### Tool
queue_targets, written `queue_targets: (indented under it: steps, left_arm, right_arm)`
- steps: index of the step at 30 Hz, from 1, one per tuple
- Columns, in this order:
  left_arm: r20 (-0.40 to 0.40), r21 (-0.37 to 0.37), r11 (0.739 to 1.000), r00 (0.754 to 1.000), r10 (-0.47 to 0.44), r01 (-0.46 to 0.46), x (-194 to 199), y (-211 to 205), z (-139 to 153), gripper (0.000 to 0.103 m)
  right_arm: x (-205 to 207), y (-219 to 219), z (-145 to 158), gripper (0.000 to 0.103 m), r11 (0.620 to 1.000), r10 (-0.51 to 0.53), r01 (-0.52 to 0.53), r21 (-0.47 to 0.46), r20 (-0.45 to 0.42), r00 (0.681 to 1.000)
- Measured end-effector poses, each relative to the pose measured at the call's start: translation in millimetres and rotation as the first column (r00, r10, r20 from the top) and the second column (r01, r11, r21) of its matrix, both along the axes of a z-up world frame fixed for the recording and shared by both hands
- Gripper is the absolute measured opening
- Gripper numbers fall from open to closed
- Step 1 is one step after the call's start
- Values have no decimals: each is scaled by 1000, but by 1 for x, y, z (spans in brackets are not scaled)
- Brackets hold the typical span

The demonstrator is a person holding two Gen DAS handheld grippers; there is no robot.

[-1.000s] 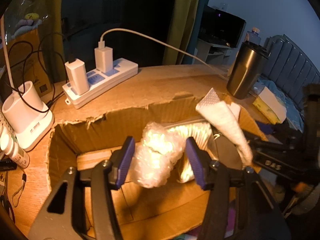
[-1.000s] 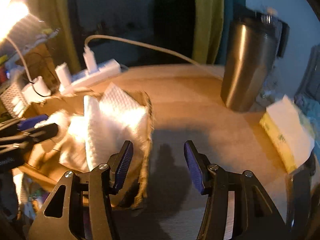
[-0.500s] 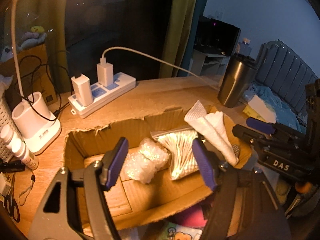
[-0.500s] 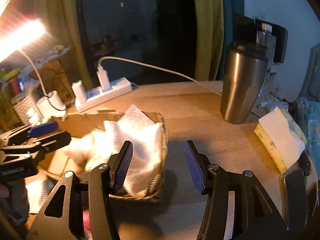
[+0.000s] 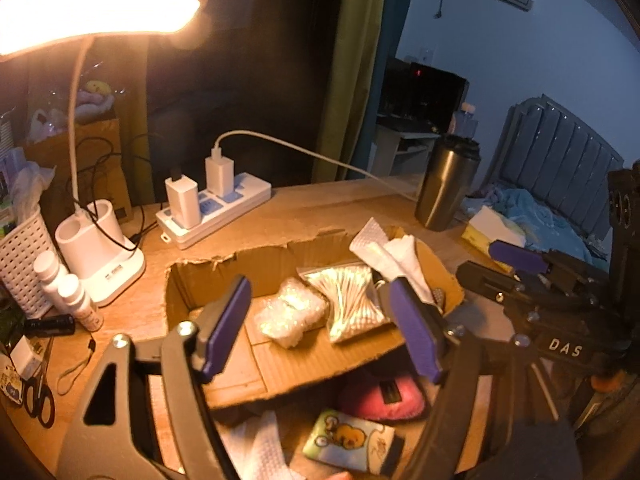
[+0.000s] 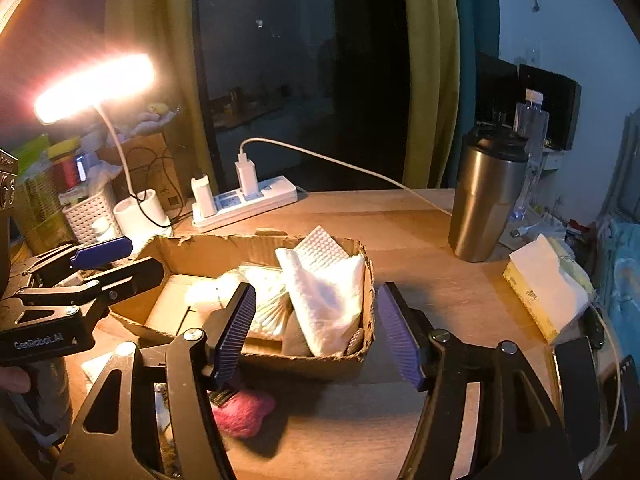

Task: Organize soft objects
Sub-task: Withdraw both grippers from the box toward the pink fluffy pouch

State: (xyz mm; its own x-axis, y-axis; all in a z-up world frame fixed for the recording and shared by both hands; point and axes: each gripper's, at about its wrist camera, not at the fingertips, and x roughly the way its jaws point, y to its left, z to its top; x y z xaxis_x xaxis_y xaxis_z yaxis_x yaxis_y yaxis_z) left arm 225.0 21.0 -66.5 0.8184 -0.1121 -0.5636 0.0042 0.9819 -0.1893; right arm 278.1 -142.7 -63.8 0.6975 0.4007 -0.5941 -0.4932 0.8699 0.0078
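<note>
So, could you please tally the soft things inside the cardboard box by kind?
White cloths: 2
Bubble wrap bundle: 1
Cotton swab bag: 1
Total in the cardboard box: 4

Left gripper hovered above cardboard box, jaws just opening, nothing between them. Box held bubble wrap, cotton swab bag and white cloth draped at its right end. Right gripper sat right of the box; pink plush lay near its front edge.
</note>
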Motion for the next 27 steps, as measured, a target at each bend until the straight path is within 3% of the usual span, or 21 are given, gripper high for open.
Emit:
queue_targets:
  steps: [10,27]
  left_arm:
    - [32,-11,1000,999,29,-29,-36,14,6,76]
    - [-3,-46,995,996,91,-91,-77,44,-20,84]
  right_arm:
    - [-28,5,9,68,1000,12,-11,-13,26,1000]
    - [-60,21,-7,68,998,48,-48,-52,-6,999]
